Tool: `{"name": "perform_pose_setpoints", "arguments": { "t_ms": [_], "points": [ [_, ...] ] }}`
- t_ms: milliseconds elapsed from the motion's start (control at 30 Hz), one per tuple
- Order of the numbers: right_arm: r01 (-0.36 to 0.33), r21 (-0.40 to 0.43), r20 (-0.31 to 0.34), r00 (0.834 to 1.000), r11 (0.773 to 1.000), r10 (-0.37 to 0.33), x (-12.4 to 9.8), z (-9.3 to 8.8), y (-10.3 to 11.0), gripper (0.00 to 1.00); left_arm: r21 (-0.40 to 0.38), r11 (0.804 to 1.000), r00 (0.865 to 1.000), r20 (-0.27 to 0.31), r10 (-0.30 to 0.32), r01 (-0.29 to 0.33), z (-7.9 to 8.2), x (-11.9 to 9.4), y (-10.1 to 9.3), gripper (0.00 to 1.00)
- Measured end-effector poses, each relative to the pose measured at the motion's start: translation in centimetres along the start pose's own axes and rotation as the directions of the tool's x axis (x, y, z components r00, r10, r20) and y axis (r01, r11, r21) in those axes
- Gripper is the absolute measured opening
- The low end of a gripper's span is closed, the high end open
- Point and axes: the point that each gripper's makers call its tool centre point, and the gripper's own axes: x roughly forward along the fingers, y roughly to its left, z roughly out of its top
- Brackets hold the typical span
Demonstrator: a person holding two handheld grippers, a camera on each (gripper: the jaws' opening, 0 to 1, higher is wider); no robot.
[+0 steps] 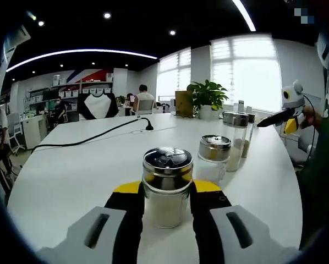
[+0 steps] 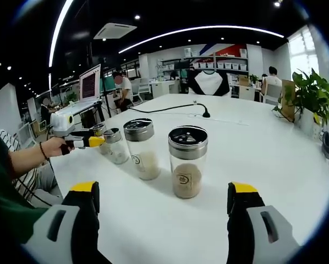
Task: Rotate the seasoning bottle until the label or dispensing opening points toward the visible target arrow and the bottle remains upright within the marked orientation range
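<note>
At the lower centre of the left gripper view, the left gripper point(image 1: 165, 204) is closing its jaws around the squat glass seasoning bottle with a steel lid point(image 1: 166, 187), seemingly poised for the rotating step, while the right gripper point(image 2: 163, 199) is waiting wide open and empty before the tall brown-powder glass jar point(image 2: 187, 161), so a slow, level twist is called for next.

Glass seasoning bottle point(image 1: 166, 187), steel lid, white powder, upright on white table point(image 1: 71, 176).

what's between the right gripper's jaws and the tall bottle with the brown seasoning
Nothing: in the right gripper view, bare white table separates the open right gripper from the brown seasoning bottle, which stands ahead of its jaws.
</note>
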Motion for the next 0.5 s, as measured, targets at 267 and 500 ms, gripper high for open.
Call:
{"name": "perform_pose_setpoints", "arguments": {
  "t_ms": [267,500],
  "points": [
    [-0.002,-0.004,-0.005,1.0,1.0,0.002,0.04,-0.07,0.09,0.99,0.019,0.998,0.998,-0.01,-0.068,0.068,0.03,0.07,-0.09,0.34],
    [-0.002,-0.006,-0.01,1.0,1.0,0.002,0.04,-0.11,0.08,0.99,0.034,0.992,0.993,-0.004,-0.12,0.12,0.01,0.05,-0.39,0.34]
  ]
}}
